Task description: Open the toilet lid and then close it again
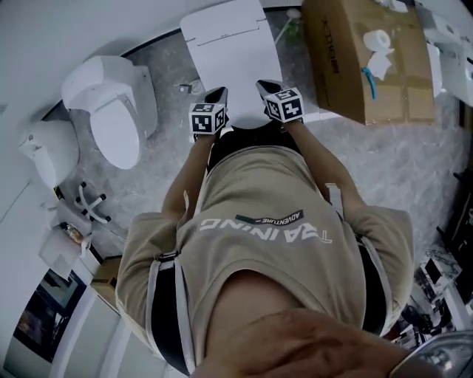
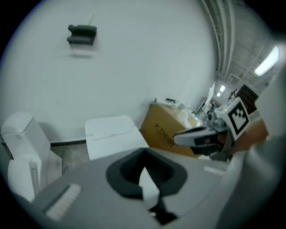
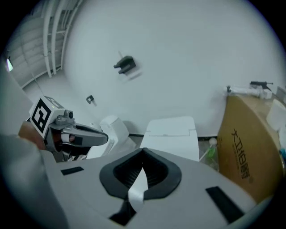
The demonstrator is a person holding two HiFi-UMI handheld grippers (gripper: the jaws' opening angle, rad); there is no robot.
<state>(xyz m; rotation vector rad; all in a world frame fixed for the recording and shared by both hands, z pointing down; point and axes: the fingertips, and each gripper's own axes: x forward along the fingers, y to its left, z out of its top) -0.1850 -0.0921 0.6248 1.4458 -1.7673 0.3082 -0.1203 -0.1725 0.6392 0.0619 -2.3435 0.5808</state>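
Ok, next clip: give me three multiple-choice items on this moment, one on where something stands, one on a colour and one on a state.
1. In the head view, where does the cardboard box stand relative to the toilet straight ahead?
A) to its right
B) to its left
C) on top of it

2. What colour is the toilet lid?
A) black
B) white
C) green

3. How does the toilet lid stand?
A) raised upright
B) down, lying flat
C) taken off and on the floor

Answers:
1 A: the brown box fills the upper right of the head view, beside the toilet.
2 B: the lid is plain white in all three views.
3 B: the head view shows the lid's flat top and no bowl opening.
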